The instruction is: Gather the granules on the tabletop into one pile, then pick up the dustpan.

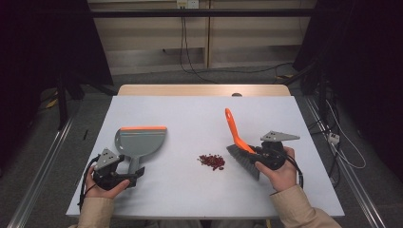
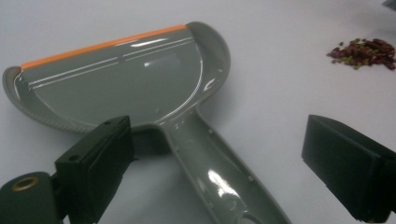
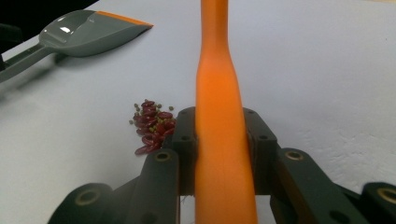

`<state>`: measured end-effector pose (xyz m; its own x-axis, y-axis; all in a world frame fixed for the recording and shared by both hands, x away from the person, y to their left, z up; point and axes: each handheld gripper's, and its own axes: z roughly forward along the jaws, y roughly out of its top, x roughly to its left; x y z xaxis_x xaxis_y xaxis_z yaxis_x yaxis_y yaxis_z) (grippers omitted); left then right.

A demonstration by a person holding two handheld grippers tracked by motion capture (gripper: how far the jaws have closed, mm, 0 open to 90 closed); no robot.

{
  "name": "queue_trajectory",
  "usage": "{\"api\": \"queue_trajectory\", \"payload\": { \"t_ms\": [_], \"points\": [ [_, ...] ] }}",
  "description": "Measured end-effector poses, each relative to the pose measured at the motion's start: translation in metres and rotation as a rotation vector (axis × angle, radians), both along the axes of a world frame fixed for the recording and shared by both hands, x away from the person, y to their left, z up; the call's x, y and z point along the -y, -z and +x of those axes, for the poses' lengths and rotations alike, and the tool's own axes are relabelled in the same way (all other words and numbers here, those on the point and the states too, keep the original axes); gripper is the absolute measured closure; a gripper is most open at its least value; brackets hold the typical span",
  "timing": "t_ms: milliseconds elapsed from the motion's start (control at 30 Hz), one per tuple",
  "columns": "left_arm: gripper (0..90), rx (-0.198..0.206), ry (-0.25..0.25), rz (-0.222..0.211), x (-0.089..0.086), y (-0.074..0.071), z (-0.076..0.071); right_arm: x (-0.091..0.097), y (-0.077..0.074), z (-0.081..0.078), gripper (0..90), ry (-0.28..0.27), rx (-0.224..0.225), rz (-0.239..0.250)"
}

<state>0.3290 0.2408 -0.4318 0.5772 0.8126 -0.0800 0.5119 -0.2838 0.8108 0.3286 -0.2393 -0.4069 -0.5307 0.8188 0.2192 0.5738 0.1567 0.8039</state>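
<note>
White tabletop [image 1: 190,190] lies under us, with grey floor and dark drapes beyond. Nearest, our left gripper [image 2: 219,163] has its jaws spread on either side of the dustpan [image 1: 138,145] handle, the pads not yet touching it. Our right gripper [image 3: 219,140] pinches the orange handle of the hand brush [image 1: 240,149], whose grey bristles rest on the table just right of a small heap of red beans [image 1: 211,161]. We judge both tools light, stiff plastic. The dustpan's glossy grey handle looks slippery, so the hold belongs mid-handle, squarely across it. Farther off the pan lies flat at the table's left, its orange lip pointing away from us, well apart from the beans.
</note>
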Motion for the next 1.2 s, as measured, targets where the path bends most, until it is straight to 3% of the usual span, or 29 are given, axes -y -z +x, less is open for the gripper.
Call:
{"api": "queue_trajectory", "payload": {
  "t_ms": [200, 567, 767, 900, 1000, 1100, 1200],
  "points": [
    [15.9, -0.048, -0.049, 0.026, 0.003, 0.005, 0.003, 0.001, 0.000, -0.001, 71.2, 0.005, 0.010, 0.008],
    [22.8, -0.122, -0.083, 0.070, 0.004, 0.010, 0.007, 0.000, 0.006, 0.000, 71.2, 0.004, -0.010, -0.014],
    [24.3, -0.155, -0.111, 0.062, 0.004, 0.011, 0.010, -0.004, 0.005, 0.001, 71.2, -0.001, -0.004, -0.015],
    [31.5, -0.170, -0.114, 0.076, 0.003, 0.010, 0.013, -0.003, 0.004, 0.000, 71.2, 0.000, -0.007, -0.015],
    [42.0, -0.179, -0.116, 0.092, 0.004, 0.010, 0.017, -0.001, 0.004, 0.000, 71.2, 0.003, -0.003, -0.006],
    [43.9, -0.211, -0.125, 0.112, 0.006, 0.011, 0.024, -0.001, 0.003, 0.000, 71.2, 0.008, -0.001, -0.006],
    [50.9, -0.227, -0.100, 0.119, 0.008, 0.009, 0.030, -0.001, 0.003, 0.000, 71.2, 0.003, 0.000, -0.005]
  ]
}}
